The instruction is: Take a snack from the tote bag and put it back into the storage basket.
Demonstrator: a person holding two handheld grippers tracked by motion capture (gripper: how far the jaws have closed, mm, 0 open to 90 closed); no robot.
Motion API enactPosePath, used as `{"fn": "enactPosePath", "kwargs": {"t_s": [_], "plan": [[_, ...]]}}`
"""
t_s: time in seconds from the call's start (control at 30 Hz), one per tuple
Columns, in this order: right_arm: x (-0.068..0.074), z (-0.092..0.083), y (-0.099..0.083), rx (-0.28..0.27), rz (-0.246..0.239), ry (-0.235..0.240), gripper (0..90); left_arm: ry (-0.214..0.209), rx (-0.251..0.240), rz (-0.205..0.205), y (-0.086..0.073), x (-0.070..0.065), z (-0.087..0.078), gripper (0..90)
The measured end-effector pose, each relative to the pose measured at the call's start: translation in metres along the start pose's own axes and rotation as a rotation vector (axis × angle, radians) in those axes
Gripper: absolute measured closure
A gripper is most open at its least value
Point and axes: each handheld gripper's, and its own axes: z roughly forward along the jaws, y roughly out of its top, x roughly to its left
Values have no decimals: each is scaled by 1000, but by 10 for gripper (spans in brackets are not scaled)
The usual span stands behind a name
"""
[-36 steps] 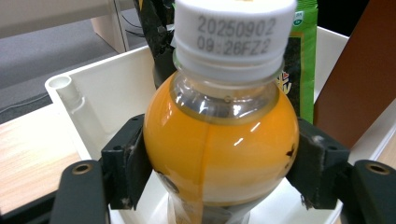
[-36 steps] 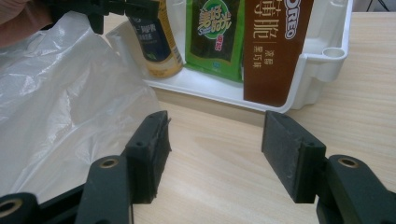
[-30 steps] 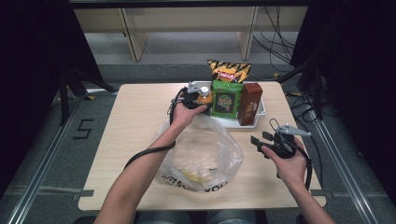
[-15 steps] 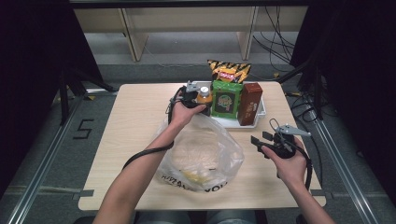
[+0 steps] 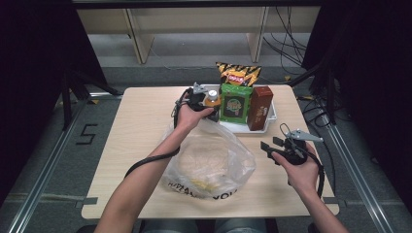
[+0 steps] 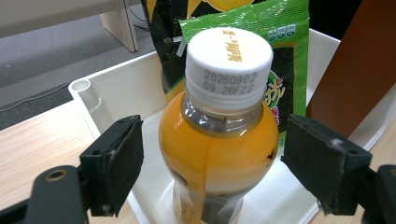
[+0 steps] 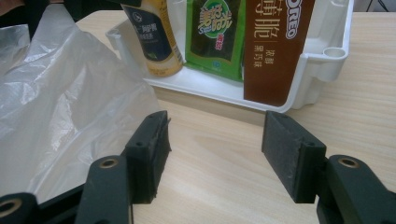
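An orange juice bottle [image 6: 219, 140] with a white cap stands upright at the left end of a white tray [image 6: 121, 88]. My left gripper [image 6: 217, 158] is open, one jaw on each side of the bottle's shoulder, with a gap on both sides. In the high view the left gripper [image 5: 197, 98] sits beside the bottle [image 5: 212, 98]. My right gripper [image 5: 273, 144] hangs open over the table at the right, empty. Its own view shows the right gripper [image 7: 215, 154] facing the tray [image 7: 322, 60] and the bottle [image 7: 152, 37].
In the tray stand a green snack packet [image 5: 235, 103] and a brown biscuit box [image 5: 260, 108], with a chips bag [image 5: 238, 74] behind them. A crumpled clear plastic bag [image 5: 209, 160] with something pale inside lies mid-table, between my arms.
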Motion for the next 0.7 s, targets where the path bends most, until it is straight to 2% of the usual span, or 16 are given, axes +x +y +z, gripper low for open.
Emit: {"fn": "enactPosePath", "kwargs": {"t_s": [0.03, 0.07, 0.13, 0.17, 0.27, 0.3, 0.43, 0.47, 0.57, 0.6, 0.63, 0.67, 0.7], "plan": [[-4, 1, 1, -7, -48, 7, 420, 2, 3, -7, 0, -1, -1, 195], [-1, 0, 0, -3, -14, -13, 420, 5, 4, 1, 0, -1, -2, 195], [-1, 0, 0, -1, -7, -13, 420, 10, 12, -3, 1, -3, -6, 196], [0, 0, 1, -5, 12, -17, 420, 11, 13, -7, 1, -3, -8, 196], [0, 0, 0, -5, -3, -5, 420, 25, 11, -8, 3, -4, -14, 196], [-4, 1, 1, -15, -46, -3, 420, 29, 9, -9, 4, -4, -16, 196], [-4, 1, 1, -17, -45, -6, 420, 21, -10, -17, 8, -5, -24, 196], [-4, 1, 1, -19, -52, -6, 420, 21, -28, -35, 9, -6, -25, 196], [-3, 1, 0, -10, -34, -3, 419, 17, -23, -27, 12, -5, -30, 196], [-5, 1, 0, -20, -53, -7, 420, 17, -28, -29, 12, -5, -31, 197], [-5, 1, 0, -18, -52, -7, 420, 13, -27, -30, 12, -5, -32, 197], [-3, 2, 1, -20, -31, -11, 420, 13, -28, -31, 13, -6, -34, 197], [-4, 2, 1, -18, -38, -20, 420, 12, -41, -41, 13, -6, -35, 198]]}}
